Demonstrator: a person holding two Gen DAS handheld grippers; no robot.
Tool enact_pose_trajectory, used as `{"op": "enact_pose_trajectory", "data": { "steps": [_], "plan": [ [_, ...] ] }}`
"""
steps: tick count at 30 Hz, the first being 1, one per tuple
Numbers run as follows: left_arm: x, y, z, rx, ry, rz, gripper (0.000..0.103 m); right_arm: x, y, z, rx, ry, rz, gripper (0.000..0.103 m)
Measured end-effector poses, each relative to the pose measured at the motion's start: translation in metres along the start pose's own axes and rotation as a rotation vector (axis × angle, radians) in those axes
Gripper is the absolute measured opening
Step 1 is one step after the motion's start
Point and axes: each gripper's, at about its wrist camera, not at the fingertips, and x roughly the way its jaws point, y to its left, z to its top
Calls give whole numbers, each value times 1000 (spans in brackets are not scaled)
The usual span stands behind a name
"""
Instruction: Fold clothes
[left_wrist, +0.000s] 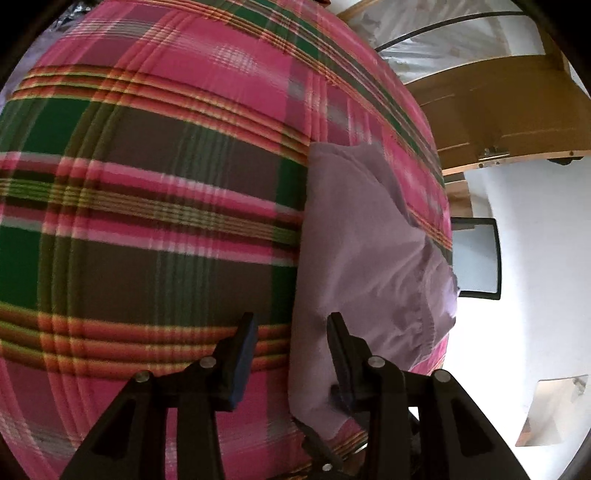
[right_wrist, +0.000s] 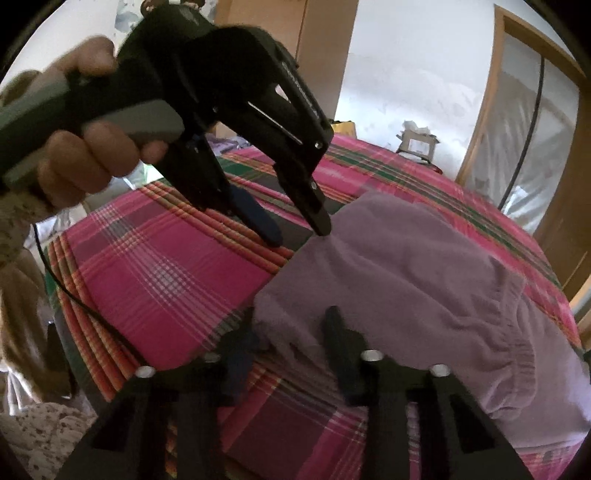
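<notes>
A soft lilac garment with a gathered, elastic-looking hem (right_wrist: 424, 273) lies partly folded on a bed under a pink, green and brown plaid cotton bedspread (left_wrist: 147, 192). The cloth is rumpled into shallow ridges, and its puckered hem curves along the right side in the right wrist view. Its left edge runs fairly straight against the plaid.

In the left wrist view the garment sits close to the bed's right edge, beyond which lie a white floor (left_wrist: 535, 206) and a wooden door frame (left_wrist: 498, 110). To the left of the garment a broad stretch of bedspread lies bare and flat.

The left hand-held gripper (right_wrist: 299, 236) is gripped by a hand (right_wrist: 85, 162) and points down at the garment's far left corner. Its jaws stand moderately apart, one fingertip touching the lilac cloth, the other over the plaid just beside it; nothing is pinched.

The right hand-held gripper (right_wrist: 291, 328) is at the garment's near left corner, its jaws apart in the blurred picture, with the cloth's edge between them. Whether its pads press the fabric I cannot tell.
</notes>
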Motion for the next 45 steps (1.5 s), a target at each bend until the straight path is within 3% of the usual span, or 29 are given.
{"op": "enact_pose_trajectory", "data": {
  "steps": [16, 19, 30, 33, 36, 40, 45],
  "plan": [
    [8, -4, 7, 0, 9, -27, 42, -17, -11, 8, 40, -62, 6, 14],
    [12, -1, 8, -34, 38, -77, 42, -26, -11, 8, 54, -77, 5, 13],
    [24, -7, 22, -46, 58, -136, 42, -41, -17, 8, 94, -106, 2, 13],
    [29, -7, 30, -67, 69, -193, 42, -45, -16, 5, 100, -106, 1, 13],
    [31, 0, 38, -109, 53, -218, 37, -45, -15, 4, 98, -102, 1, 13],
    [31, 5, 41, -104, 24, -216, 24, -41, -15, 5, 99, -90, -8, 13],
    [30, 11, 42, -101, 24, -216, 20, -34, -13, 6, 101, -74, -1, 16]
  ]
}}
